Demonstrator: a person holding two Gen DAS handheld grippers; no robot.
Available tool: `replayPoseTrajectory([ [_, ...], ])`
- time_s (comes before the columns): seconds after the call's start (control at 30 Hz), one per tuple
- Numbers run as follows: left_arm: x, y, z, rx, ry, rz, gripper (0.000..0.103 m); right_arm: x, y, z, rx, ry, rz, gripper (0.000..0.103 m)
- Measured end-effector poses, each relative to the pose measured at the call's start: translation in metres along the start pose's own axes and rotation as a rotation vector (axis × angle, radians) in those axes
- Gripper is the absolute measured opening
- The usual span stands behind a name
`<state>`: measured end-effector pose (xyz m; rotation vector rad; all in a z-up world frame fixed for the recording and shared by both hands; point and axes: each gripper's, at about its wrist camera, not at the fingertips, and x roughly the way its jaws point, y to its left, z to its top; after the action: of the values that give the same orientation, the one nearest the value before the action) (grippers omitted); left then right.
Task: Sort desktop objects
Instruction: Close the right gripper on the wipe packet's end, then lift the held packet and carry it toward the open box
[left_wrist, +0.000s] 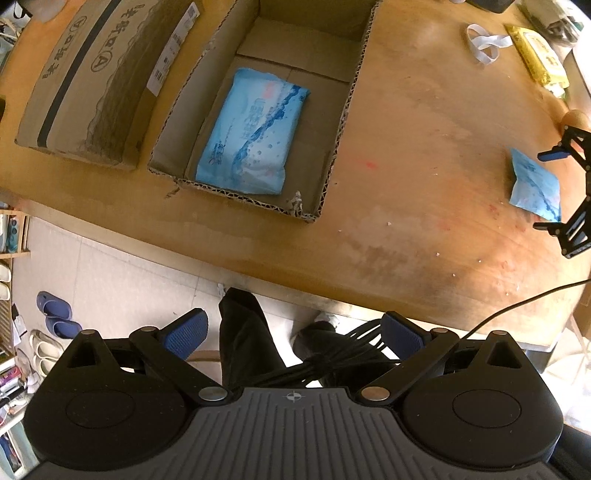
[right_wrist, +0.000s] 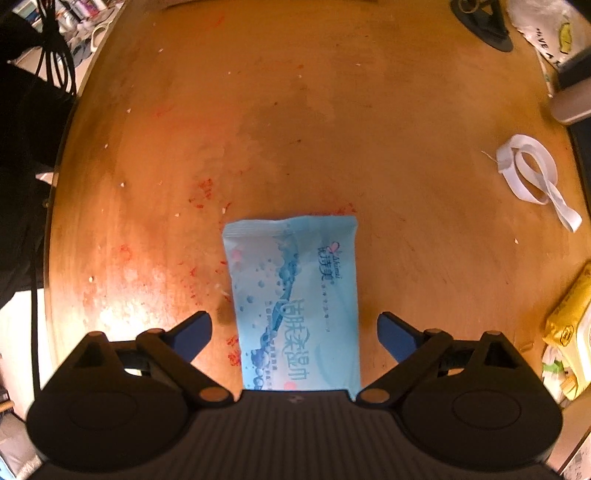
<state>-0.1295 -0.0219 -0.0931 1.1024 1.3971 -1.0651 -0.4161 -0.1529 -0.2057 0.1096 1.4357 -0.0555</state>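
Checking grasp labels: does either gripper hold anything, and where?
Nothing held. Right gripper is open astride the blue wipes pack, pads clear; left gripper is open.

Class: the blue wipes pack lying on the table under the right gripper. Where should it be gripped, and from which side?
Grip the wipes pack across its short width, at mid-length, from straight above. It lies flat with its long sides facing the two fingers of the open right gripper, which already straddle it; its soft, flat body probably suits a pinch on the long edges.
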Motion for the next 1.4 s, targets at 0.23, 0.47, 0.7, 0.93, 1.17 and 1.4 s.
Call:
replayPoseTrajectory([
  [0.23, 0.002, -0.001, 0.001, -0.003, 0.006, 0.0, 0.103, 0.003, 0.0, -0.002, -0.034, 0.019, 0.006, 0.092],
  [0.47, 0.003, -0.004, 0.003, 0.002, 0.009, -0.002, 0.103, -0.009, -0.007, -0.004, -0.016, 0.005, 0.016, 0.067],
  [0.7, 0.004, -0.008, 0.004, 0.013, 0.006, -0.005, 0.103, -0.017, -0.012, -0.006, -0.006, 0.002, 0.019, 0.063],
  [0.93, 0.002, -0.008, 0.004, 0.015, 0.004, -0.006, 0.103, -0.027, -0.015, -0.01, 0.002, -0.007, 0.006, 0.06],
  [1.17, 0.001, -0.006, 0.003, 0.023, 0.001, -0.009, 0.103, -0.04, -0.019, -0.01, 0.012, -0.019, 0.002, 0.06],
  [1.4, -0.002, -0.002, 0.002, 0.025, -0.005, -0.019, 0.103, -0.065, -0.02, -0.01, 0.013, -0.021, -0.007, 0.06],
])
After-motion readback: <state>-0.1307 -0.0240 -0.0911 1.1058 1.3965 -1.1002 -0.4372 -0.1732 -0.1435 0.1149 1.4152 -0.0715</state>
